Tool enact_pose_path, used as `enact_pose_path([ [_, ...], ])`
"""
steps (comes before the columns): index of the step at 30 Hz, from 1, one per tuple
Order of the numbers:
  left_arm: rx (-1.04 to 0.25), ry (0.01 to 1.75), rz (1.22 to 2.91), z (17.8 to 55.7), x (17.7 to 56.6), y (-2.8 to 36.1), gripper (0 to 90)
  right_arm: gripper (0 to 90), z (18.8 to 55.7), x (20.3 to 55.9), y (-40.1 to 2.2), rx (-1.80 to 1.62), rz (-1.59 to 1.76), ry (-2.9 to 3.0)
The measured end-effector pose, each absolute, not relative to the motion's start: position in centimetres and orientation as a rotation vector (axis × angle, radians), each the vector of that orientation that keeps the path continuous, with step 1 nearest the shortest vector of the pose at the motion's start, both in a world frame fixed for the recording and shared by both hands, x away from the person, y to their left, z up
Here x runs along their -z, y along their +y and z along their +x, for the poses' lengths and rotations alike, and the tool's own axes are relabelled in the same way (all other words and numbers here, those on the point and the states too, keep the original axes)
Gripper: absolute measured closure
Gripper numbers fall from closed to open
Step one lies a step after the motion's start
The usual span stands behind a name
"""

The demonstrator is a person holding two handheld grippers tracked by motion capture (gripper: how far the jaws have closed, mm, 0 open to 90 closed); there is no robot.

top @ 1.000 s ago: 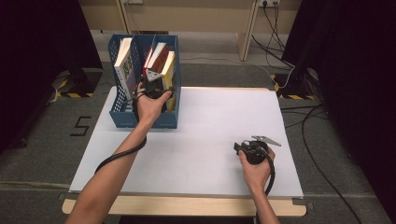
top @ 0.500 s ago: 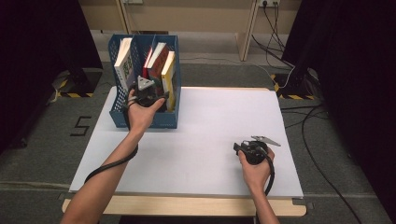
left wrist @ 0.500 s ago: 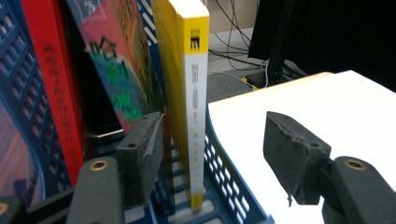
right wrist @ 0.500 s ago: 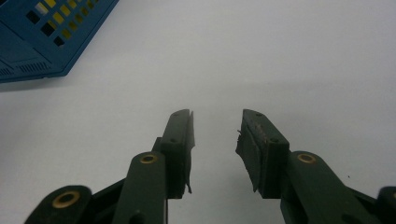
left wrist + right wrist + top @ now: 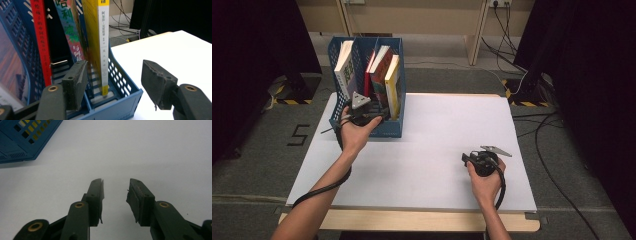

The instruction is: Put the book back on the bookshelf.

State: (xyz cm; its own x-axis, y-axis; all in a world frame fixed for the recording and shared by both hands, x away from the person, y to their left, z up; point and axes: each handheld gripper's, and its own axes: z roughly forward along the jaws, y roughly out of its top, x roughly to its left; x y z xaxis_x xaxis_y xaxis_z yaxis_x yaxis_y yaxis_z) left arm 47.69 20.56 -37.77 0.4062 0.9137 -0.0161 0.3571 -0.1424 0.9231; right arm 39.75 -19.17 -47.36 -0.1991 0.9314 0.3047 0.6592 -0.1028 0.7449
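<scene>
Left tongs (image 5: 113, 85) wide open before yellow book (image 5: 100, 45); nothing held.

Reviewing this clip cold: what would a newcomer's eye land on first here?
The blue file rack at the far left corner of the white table, with several books standing in it, among them a yellow-spined book at its right side. The left gripper sits at the rack's front with open jaws, the yellow spine between them but untouched. The right gripper rests open over bare table near the right edge.
</scene>
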Motion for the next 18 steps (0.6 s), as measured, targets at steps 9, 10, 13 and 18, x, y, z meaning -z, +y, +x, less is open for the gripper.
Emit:
enact_pose_path([
  [9, -0.725, 1.132, 1.716, 46.1, 39.2, 22.2, 37.3, 63.4, 39.8, 47.4, -19.1, -1.203, 1.744, 1.854],
  [10, -0.727, 1.134, 1.718, 45.9, 39.4, 22.5, 37.3, 63.4, 39.8, 47.4, -19.1, -1.202, 1.742, 1.855],
  [13, -0.733, 1.143, 1.716, 45.5, 39.8, 23.2, 37.3, 63.5, 39.8, 47.4, -19.1, -1.201, 1.743, 1.855],
  [18, -0.739, 1.150, 1.710, 44.6, 40.4, 24.4, 37.3, 63.4, 39.7, 47.4, -19.0, -1.202, 1.762, 1.850],
])
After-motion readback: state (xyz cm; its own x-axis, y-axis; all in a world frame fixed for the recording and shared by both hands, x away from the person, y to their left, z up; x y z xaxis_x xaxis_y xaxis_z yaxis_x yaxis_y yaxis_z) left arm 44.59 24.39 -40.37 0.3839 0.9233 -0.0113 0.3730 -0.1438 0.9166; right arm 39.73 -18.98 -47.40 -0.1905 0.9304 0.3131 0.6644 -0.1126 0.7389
